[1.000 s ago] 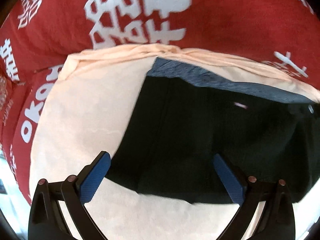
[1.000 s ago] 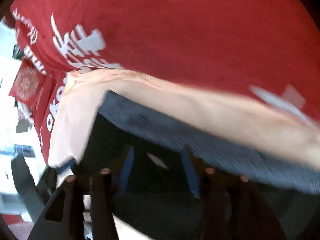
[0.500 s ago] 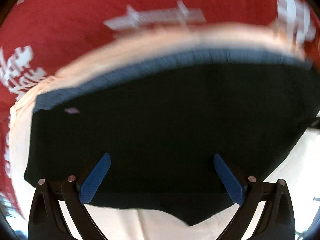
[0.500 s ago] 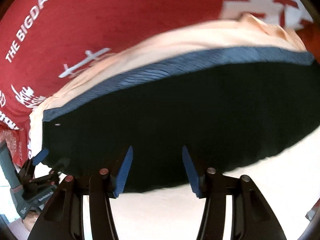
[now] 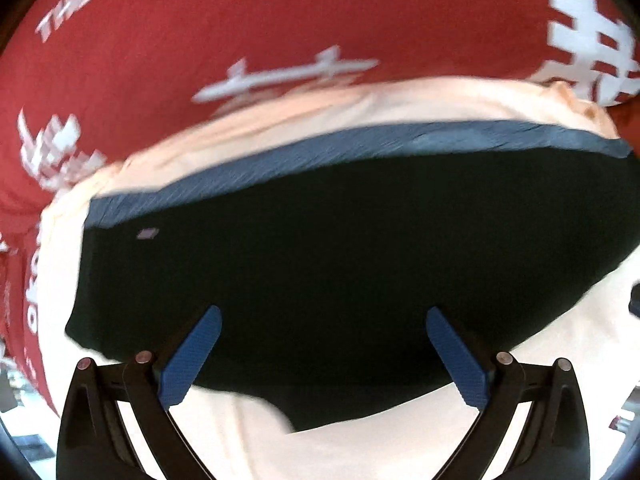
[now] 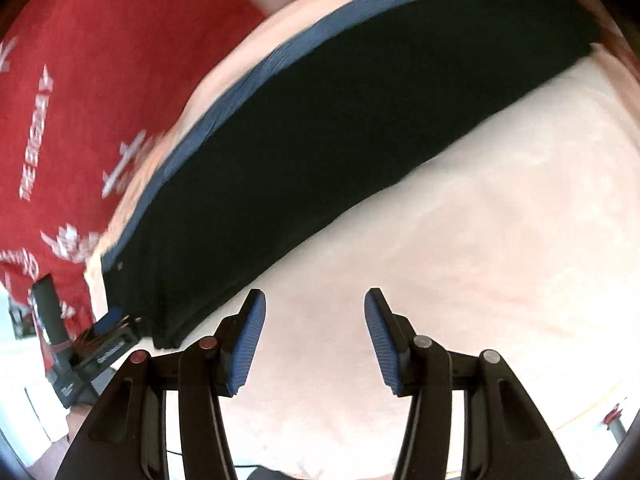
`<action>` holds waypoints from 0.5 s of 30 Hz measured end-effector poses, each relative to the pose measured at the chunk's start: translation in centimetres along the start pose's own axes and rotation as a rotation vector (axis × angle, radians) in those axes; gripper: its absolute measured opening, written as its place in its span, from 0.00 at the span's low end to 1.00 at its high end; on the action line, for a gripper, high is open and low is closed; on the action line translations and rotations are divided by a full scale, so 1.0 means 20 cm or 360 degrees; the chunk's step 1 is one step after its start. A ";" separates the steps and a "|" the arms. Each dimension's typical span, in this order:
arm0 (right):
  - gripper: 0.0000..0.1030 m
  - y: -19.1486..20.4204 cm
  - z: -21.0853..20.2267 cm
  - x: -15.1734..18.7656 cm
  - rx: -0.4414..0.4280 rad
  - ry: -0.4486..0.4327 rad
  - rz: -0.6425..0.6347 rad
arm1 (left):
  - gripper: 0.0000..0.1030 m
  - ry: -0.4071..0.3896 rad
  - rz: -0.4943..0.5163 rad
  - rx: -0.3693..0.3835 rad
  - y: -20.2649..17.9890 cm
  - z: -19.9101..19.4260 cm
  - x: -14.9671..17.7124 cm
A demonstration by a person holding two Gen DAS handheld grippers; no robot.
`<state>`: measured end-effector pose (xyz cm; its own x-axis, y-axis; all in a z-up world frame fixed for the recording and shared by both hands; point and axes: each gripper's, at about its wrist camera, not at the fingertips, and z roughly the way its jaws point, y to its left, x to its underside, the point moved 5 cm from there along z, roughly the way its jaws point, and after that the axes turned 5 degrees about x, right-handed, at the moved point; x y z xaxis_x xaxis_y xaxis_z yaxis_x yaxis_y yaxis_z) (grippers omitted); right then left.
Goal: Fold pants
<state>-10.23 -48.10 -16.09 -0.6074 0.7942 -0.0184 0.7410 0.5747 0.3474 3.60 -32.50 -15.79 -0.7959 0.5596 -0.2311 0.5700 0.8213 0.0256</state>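
Black pants (image 5: 344, 264) with a blue-grey band (image 5: 360, 148) along their far edge lie flat on a pale peach cloth (image 5: 360, 452). My left gripper (image 5: 323, 312) hangs open over the pants' near edge with nothing between its blue pads. In the right wrist view the same pants (image 6: 320, 152) run as a dark strip from lower left to upper right. My right gripper (image 6: 315, 300) stands open above the bare peach cloth (image 6: 460, 260), just to the right of the pants' near corner. The left gripper (image 6: 110, 320) shows at the lower left by that corner.
Red fabric with white lettering (image 5: 240, 24) covers the surface beyond the peach cloth and shows again as red fabric (image 6: 100, 80) in the right wrist view. A yellow cord (image 6: 592, 412) lies at the lower right edge.
Both views slid sideways along the pants. The left gripper now hangs over the pants' middle. The right gripper came off the pants onto the bare peach cloth. Neither took hold of anything.
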 end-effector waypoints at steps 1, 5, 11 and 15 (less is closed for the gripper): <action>0.54 0.00 0.00 0.00 0.0000 0.0000 0.0000 | 1.00 -0.0015 0.0036 0.0017 -0.07 0.00 -0.03; 0.54 -0.23 -0.12 -0.21 0.0102 -0.0192 0.0174 | 1.00 -0.0051 0.0117 0.0057 -0.33 0.03 -0.13; 0.42 -0.63 -0.22 -0.52 0.0252 -0.0436 0.0460 | 1.00 -0.0080 0.0117 0.0057 -0.59 0.14 -0.23; 0.07 -0.76 -0.19 -0.66 0.0212 -0.0424 0.0525 | 1.00 -0.0034 0.0102 -0.0006 -0.62 0.23 -0.23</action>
<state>-14.63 -67.99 -17.61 -0.2501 0.9525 -0.1738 0.9238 0.2885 0.2517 1.12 -45.88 -19.60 -0.7532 0.6086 -0.2495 0.6189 0.7842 0.0449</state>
